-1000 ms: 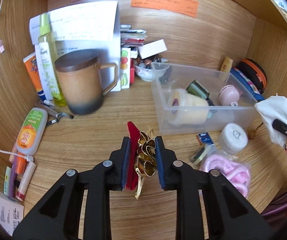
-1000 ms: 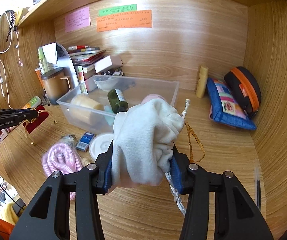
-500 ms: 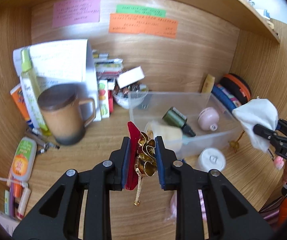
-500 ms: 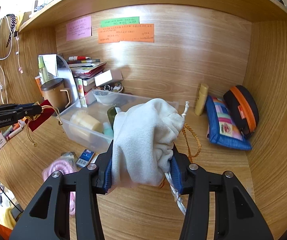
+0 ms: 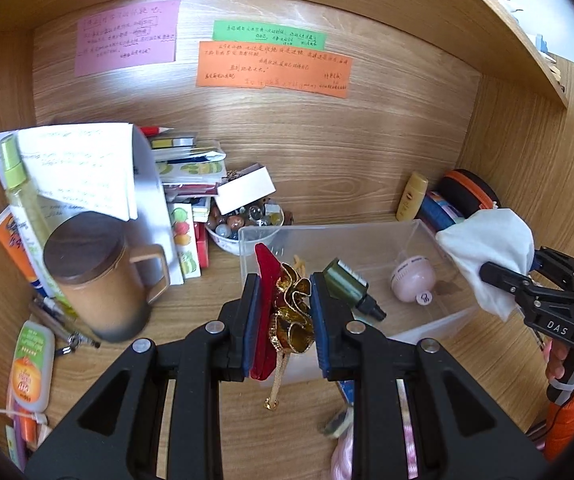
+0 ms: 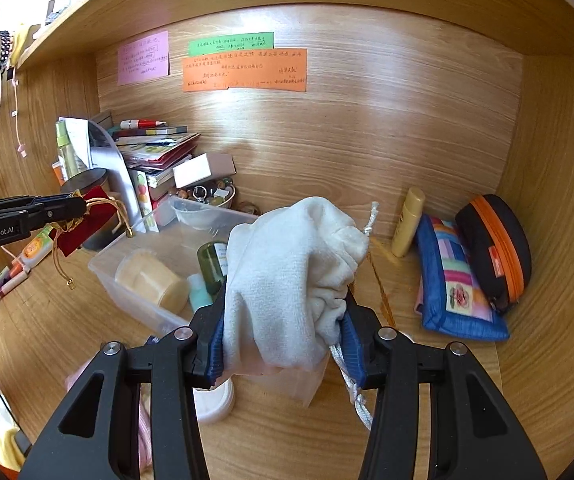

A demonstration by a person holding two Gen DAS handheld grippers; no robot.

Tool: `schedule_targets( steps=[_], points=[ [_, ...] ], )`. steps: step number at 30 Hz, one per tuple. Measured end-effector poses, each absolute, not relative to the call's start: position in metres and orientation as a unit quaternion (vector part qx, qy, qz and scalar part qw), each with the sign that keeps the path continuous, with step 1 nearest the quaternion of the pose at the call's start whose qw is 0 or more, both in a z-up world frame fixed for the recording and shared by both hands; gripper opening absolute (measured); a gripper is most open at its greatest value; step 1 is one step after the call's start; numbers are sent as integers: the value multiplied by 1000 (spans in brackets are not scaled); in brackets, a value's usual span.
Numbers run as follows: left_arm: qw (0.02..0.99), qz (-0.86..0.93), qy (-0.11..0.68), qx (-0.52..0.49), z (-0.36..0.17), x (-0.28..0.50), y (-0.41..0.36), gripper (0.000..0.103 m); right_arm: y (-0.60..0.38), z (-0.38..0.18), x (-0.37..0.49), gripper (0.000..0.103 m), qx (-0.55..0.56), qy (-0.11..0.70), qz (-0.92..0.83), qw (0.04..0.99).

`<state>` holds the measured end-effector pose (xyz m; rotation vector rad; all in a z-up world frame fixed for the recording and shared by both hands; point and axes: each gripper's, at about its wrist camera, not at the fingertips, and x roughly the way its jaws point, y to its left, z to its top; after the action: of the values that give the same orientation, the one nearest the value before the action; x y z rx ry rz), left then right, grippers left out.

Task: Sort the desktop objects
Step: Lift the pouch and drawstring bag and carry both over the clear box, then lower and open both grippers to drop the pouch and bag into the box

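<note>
While I look through the left wrist view, the brown mug (image 5: 99, 280) stands at the left of the frame beside the papers. In the lower middle, my left gripper (image 5: 283, 316) is clenched on a red pouch (image 5: 265, 280) with a gold ribbon, and its cord (image 5: 275, 384) hangs free below. Just behind it, right of centre, is the clear plastic box (image 5: 419, 232), with a green bottle (image 5: 345, 284) and a pink round thing (image 5: 413, 284) inside. At the far right, my right gripper (image 5: 499, 276) is grasping a white cloth bag (image 5: 491, 248), near the box's right end.

I think the hanging cord could catch on the box rim. The two grippers are near each other above the box, so they could collide.
</note>
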<state>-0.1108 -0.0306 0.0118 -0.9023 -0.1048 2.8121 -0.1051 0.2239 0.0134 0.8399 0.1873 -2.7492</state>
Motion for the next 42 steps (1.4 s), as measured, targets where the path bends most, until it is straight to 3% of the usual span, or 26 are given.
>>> schedule_targets(
  steps=[22, 42],
  points=[
    [131, 926, -31, -352, -11, -194, -1, 23, 193, -5, -175, 44, 321, 81, -932, 150],
    [97, 914, 4, -395, -50, -218, 13, 24, 172, -45, -192, 45, 352, 95, -918, 155]
  ],
)
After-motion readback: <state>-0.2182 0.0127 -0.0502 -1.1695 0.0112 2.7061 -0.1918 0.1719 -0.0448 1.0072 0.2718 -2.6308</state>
